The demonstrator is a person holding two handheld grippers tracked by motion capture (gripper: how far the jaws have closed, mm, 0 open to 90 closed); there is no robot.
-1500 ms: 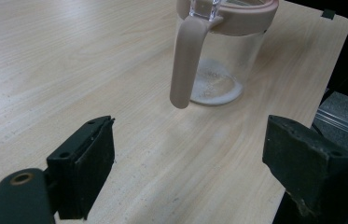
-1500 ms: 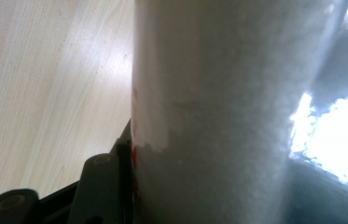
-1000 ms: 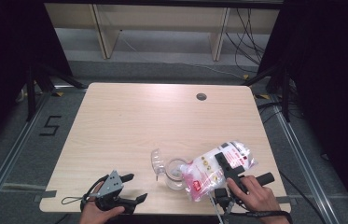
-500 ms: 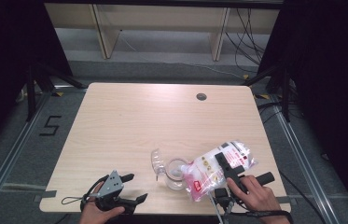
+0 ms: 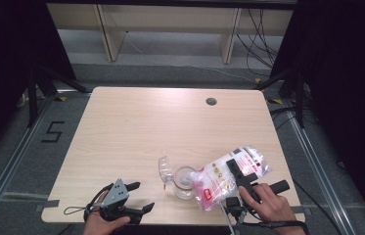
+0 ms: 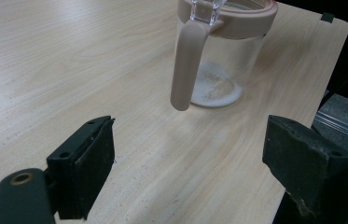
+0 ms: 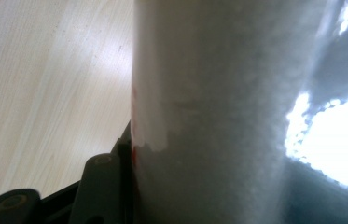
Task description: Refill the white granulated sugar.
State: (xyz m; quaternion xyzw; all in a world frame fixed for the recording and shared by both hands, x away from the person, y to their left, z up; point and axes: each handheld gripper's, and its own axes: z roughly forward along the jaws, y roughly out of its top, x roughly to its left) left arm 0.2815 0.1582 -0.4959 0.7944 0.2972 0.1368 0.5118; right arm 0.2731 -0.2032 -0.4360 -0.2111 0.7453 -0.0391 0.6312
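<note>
A clear glass jar (image 5: 184,182) with a pink rim and handle (image 6: 184,65) stands near the table's front edge, its clear lid (image 5: 163,169) flipped open to the left. A little white powder (image 6: 216,88) lies on its bottom. A plastic bag (image 5: 221,178) of white powder with red print is tilted, its low end over the jar's mouth. My right gripper (image 5: 236,171) is shut on the bag, whose white bulk (image 7: 218,112) presses against one black finger (image 7: 101,186). My left gripper (image 5: 141,196) stands open at the front left, aimed at the jar, with nothing between its jaws (image 6: 188,142).
The wooden table (image 5: 136,127) has a round cable hole (image 5: 211,101) at the back right. The jar stands close to the front edge (image 6: 311,93). A shelf frame (image 5: 170,29) is behind the table, and a floor mark "5" (image 5: 53,131) lies at the left.
</note>
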